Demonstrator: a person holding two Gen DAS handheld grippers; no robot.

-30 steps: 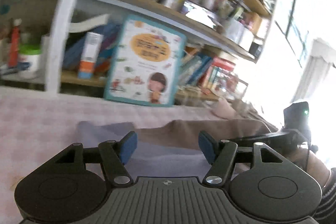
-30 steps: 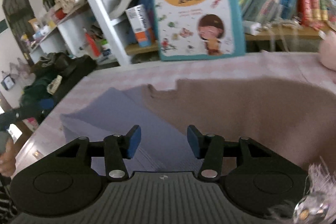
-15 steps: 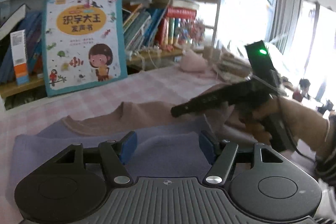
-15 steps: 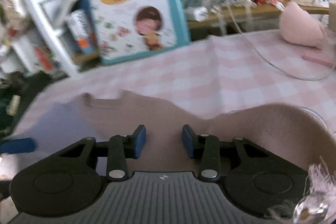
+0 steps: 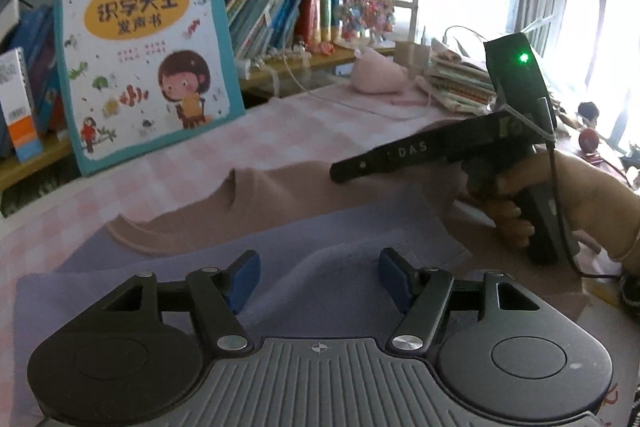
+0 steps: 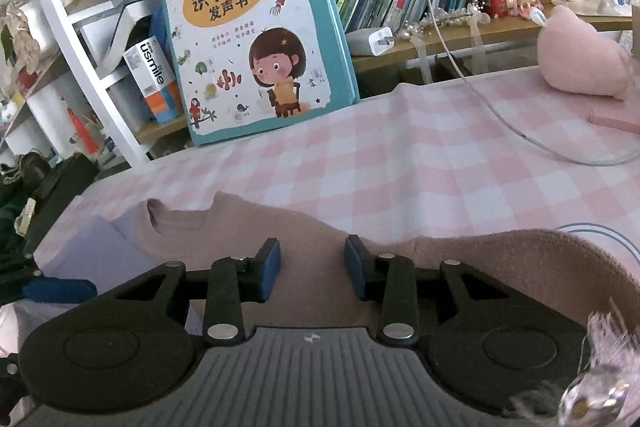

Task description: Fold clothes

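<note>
A lavender garment [image 5: 352,227] lies flat on the table, partly over a brown garment [image 5: 280,195] spread behind it. My left gripper [image 5: 318,279] hovers low over the lavender cloth. Its jaws are closing, a raised ridge of that cloth stands between them, and the pads [image 5: 240,279] are clear of it. My right gripper [image 6: 313,267] sits just above the brown garment [image 6: 320,235] with its jaws apart and nothing pinched. From the left wrist view, the right gripper [image 5: 344,171] shows side-on in a hand. The lavender garment [image 6: 92,247] lies left of it.
A pink checked tablecloth [image 6: 400,167] covers the table. A teal-edged children's book [image 6: 256,27] leans on the bookshelf behind. A pink plush [image 6: 576,55] and a white cable [image 6: 500,119] lie far right. A stack of papers [image 5: 460,79] sits at the right edge.
The left gripper swung right and lower over the lavender cloth and its jaws narrowed. The right gripper moved off the lavender cloth onto the brown garment, and its jaws narrowed too.
</note>
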